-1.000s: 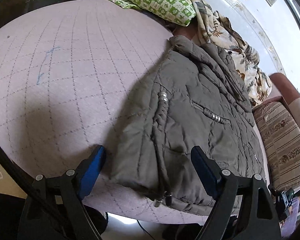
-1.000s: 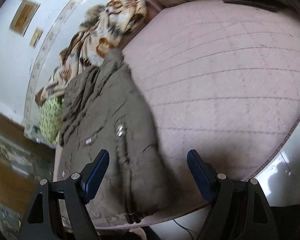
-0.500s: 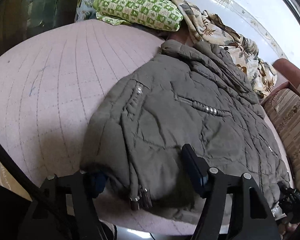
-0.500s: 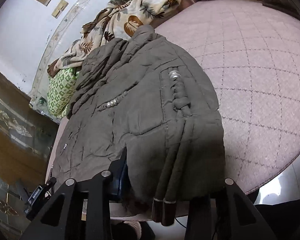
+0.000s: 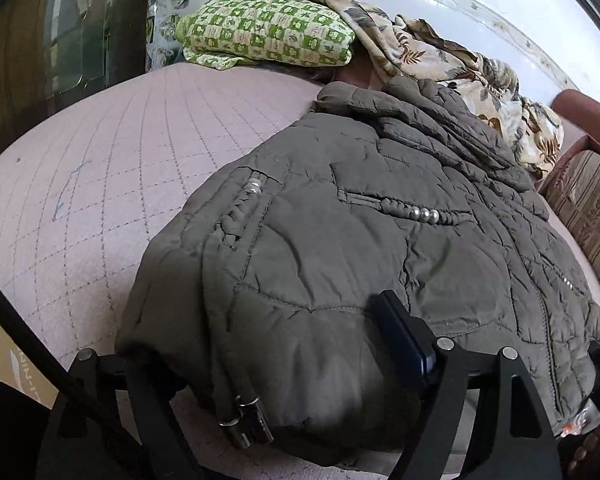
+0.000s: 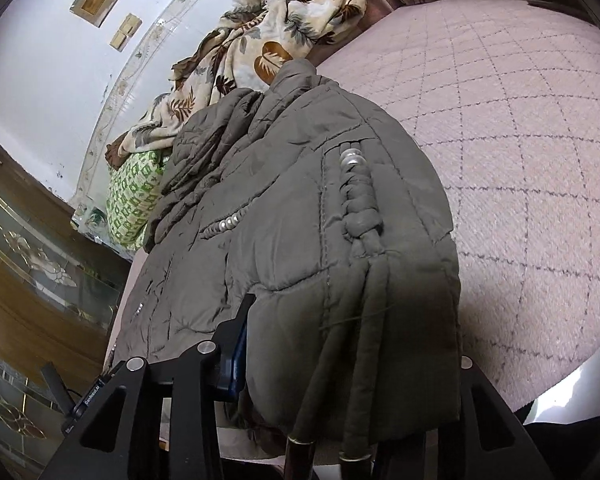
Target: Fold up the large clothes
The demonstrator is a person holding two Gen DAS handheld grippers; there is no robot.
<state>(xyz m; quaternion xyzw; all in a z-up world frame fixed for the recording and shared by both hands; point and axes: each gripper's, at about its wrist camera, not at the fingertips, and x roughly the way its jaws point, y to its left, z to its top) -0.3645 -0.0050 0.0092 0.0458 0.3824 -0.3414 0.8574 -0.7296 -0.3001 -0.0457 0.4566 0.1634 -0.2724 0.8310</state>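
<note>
An olive quilted jacket (image 5: 340, 240) lies folded lengthwise on the pink quilted bed (image 5: 100, 200), its hem toward me and its collar far away. The hem's thick fold sits between the jaws of my left gripper (image 5: 272, 356). Those jaws are opening: the right blue pad (image 5: 400, 340) rests on the fabric and the left finger is buried under it. In the right wrist view the jacket (image 6: 300, 220) fills my right gripper (image 6: 348, 360). It is clamped on the hem fold and its jaws are easing apart slightly. Its left pad (image 6: 236, 356) presses the fabric and its right finger is hidden. Metal-tipped drawcords (image 5: 244, 420) hang below the hem.
A green checked pillow (image 5: 268, 32) and a leaf-print blanket (image 5: 460, 68) lie at the bed's head beyond the collar. A striped cushion (image 5: 580, 208) borders the right side. A glass-fronted wooden cabinet (image 6: 28, 260) stands left of the bed. The bed (image 6: 520, 140) stretches out right of the jacket.
Both grippers stood open short of the hem, then moved in over it. The right one closed on the fold and stays there. The left closed, then widened again.
</note>
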